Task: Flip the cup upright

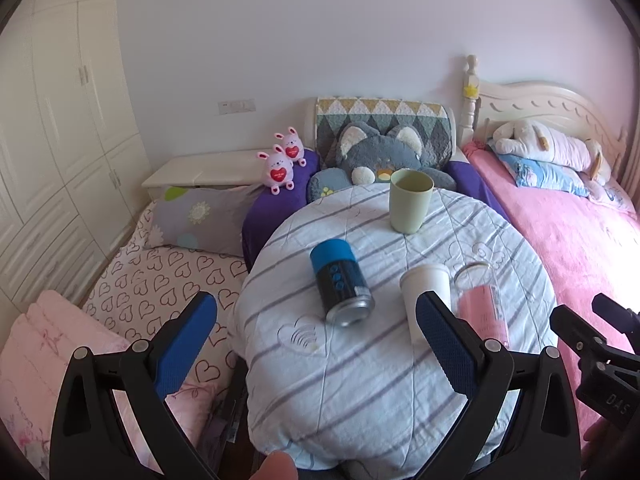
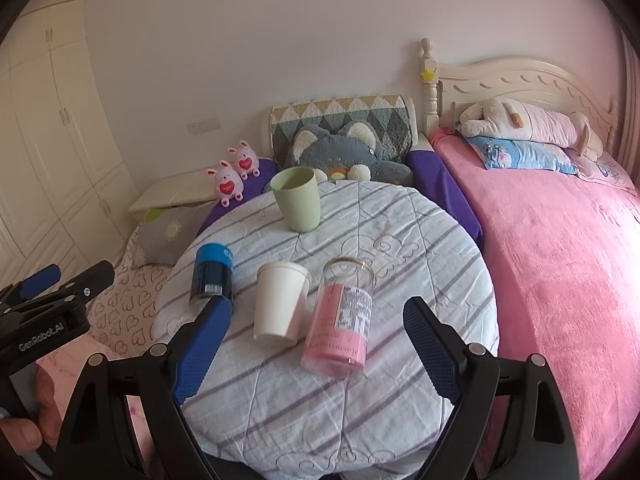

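Right wrist view alone shows the white cup's base; both grippers gape empty.

Both wrist views look forward, downward over round quilt-covered table, near; left view sits further left.

Soft daylight fills both views, brightest at the right, where the pink blanket washes out towards the frame's edge. Shadows are faint: the green cup throws only a pale one on the striped cloth of the counter. No hard glare shows. The fisheye lens bends the wardrobe, left of the cup, into a curve, and the corners go black. The middle is sharp; the near blue fingers look slightly soft.
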Action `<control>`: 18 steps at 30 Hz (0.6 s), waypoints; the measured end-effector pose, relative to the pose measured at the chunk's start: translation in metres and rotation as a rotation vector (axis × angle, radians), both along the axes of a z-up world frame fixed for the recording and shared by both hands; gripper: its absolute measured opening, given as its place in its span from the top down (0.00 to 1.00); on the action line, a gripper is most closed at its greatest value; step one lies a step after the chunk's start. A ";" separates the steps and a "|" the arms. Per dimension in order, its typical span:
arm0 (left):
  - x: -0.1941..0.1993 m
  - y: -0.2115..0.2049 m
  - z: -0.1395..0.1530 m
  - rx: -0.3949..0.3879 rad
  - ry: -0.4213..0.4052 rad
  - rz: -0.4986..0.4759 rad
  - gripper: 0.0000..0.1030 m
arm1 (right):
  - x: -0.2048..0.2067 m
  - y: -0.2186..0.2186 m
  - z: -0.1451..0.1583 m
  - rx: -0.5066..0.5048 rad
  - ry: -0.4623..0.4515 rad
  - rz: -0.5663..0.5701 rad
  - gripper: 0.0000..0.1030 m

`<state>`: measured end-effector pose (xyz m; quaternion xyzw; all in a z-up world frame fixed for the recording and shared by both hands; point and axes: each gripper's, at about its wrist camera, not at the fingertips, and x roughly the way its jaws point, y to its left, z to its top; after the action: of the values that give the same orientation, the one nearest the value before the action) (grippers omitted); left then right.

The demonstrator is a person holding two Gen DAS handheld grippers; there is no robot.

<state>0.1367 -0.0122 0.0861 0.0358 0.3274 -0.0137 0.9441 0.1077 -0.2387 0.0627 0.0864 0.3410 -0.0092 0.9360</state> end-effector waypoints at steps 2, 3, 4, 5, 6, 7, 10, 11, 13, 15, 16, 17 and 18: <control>-0.009 0.002 -0.001 -0.005 -0.001 0.003 0.02 | -0.006 0.003 -0.002 -0.003 0.006 0.000 0.13; -0.013 0.002 -0.001 -0.005 -0.003 0.003 0.02 | -0.009 0.004 -0.002 -0.005 0.006 0.001 0.13; -0.017 0.002 -0.001 -0.005 -0.006 0.001 0.02 | -0.012 0.005 -0.002 -0.007 0.006 0.001 0.13; -0.019 0.002 -0.001 -0.005 -0.009 0.001 0.02 | -0.014 0.006 -0.002 -0.008 0.006 0.002 0.13; -0.022 0.002 -0.001 -0.004 -0.011 0.002 0.02 | -0.015 0.007 -0.002 -0.010 0.005 0.004 0.13; -0.025 0.002 -0.001 -0.002 -0.014 0.003 0.02 | -0.016 0.008 -0.002 -0.011 0.004 0.005 0.13; -0.030 0.004 -0.001 -0.006 -0.015 0.003 0.02 | -0.020 0.012 0.000 -0.014 -0.001 0.011 0.13; -0.032 0.005 -0.001 -0.005 -0.016 0.005 0.02 | -0.020 0.012 0.001 -0.016 -0.002 0.013 0.13; -0.034 0.006 0.000 -0.005 -0.019 0.009 0.02 | -0.021 0.014 0.001 -0.016 -0.002 0.016 0.13; -0.035 0.008 0.001 -0.006 -0.024 0.013 0.02 | -0.023 0.015 0.001 -0.017 -0.003 0.019 0.13; -0.036 0.008 0.001 -0.007 -0.026 0.014 0.02 | -0.023 0.016 0.001 -0.018 -0.003 0.021 0.13; -0.036 0.009 0.002 -0.008 -0.027 0.015 0.02 | -0.024 0.016 0.002 -0.018 -0.004 0.021 0.13; -0.038 0.009 0.002 -0.007 -0.028 0.015 0.02 | -0.024 0.017 0.002 -0.016 -0.004 0.023 0.13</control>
<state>0.0991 -0.0030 0.0885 0.0300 0.3142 -0.0074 0.9489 0.0840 -0.2219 0.0647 0.0750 0.3400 -0.0009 0.9374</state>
